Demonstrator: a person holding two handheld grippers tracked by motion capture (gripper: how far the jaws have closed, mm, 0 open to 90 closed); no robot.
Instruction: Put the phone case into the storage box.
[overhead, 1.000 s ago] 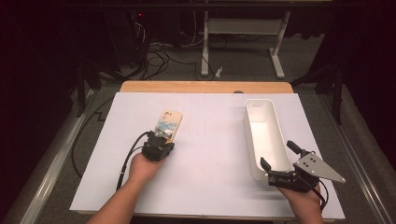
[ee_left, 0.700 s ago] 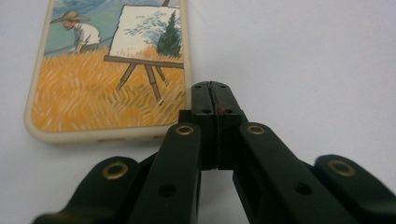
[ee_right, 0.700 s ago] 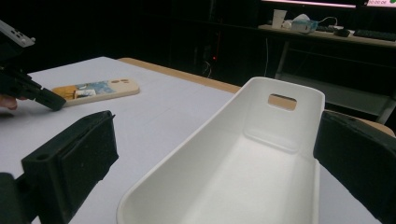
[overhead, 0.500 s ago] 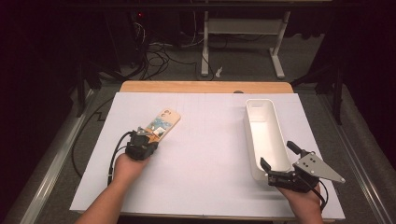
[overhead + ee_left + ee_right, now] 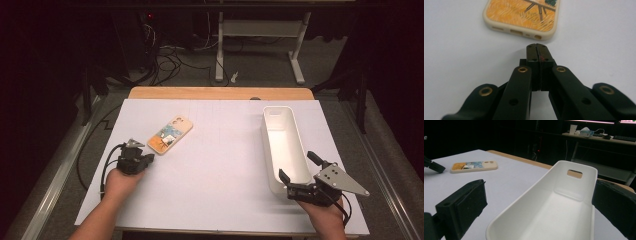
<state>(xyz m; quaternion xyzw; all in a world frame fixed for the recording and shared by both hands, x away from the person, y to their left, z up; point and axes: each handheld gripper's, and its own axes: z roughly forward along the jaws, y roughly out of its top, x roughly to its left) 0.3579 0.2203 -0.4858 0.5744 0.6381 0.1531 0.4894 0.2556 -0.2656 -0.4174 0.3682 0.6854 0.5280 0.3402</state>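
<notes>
One phone case (image 5: 170,135) lies flat on the white bench (image 5: 220,165), just up and right of the left tongs (image 5: 141,159) in the high view, its long axis slanting toward the upper right. Those tongs are clenched on nothing, tips just short of the case's near end. One white bin (image 5: 285,147) sits at right; the right tongs (image 5: 295,187) straddle its near end, released, jaws apart.

High view looks down and forward over the whole desk (image 5: 220,150). Left gripper view sits low, nearly against the phone case (image 5: 522,17). Right gripper view looks level along the white bin (image 5: 554,205), with that case (image 5: 474,166) farther off.
</notes>
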